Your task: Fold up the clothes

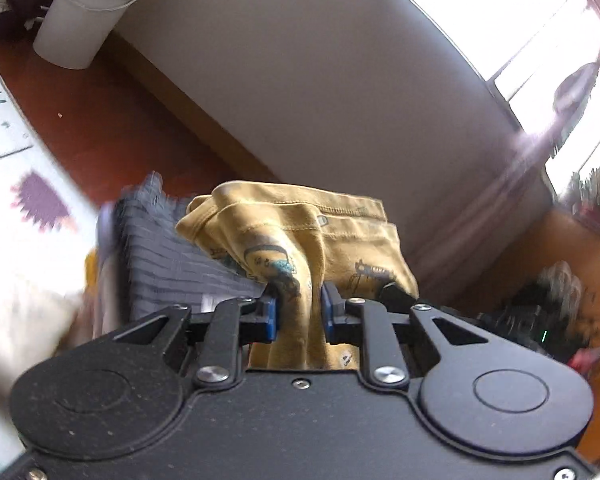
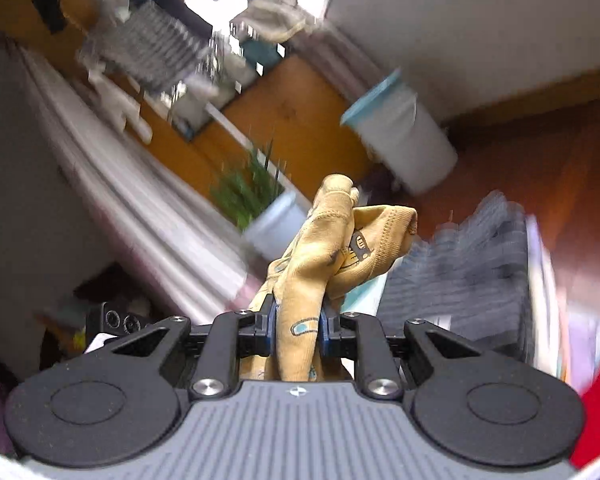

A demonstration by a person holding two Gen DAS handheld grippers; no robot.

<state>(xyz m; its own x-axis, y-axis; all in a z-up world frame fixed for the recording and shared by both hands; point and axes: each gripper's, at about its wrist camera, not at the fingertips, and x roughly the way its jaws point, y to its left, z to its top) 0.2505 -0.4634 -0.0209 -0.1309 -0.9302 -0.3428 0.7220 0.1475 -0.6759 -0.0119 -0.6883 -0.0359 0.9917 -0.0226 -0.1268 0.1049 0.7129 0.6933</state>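
A small mustard-yellow garment (image 1: 300, 224) with printed vehicle pictures is held up in the air by both grippers. My left gripper (image 1: 298, 312) is shut on a bunched fold of it, and the cloth runs forward and to the right. In the right wrist view the same yellow garment (image 2: 331, 236) rises from between the fingers, and my right gripper (image 2: 298, 328) is shut on it. A folded grey ribbed garment (image 1: 172, 256) lies just behind and left of the yellow one; it also shows in the right wrist view (image 2: 463, 276), to the right.
A white bucket (image 1: 80, 12) with a teal rim stands on the red-brown floor (image 1: 112, 128) by a pale wall; it also shows in the right wrist view (image 2: 403, 136). A patterned white mat (image 1: 24, 216) lies left. A potted plant (image 2: 256, 200), curtains and clutter lie beyond.
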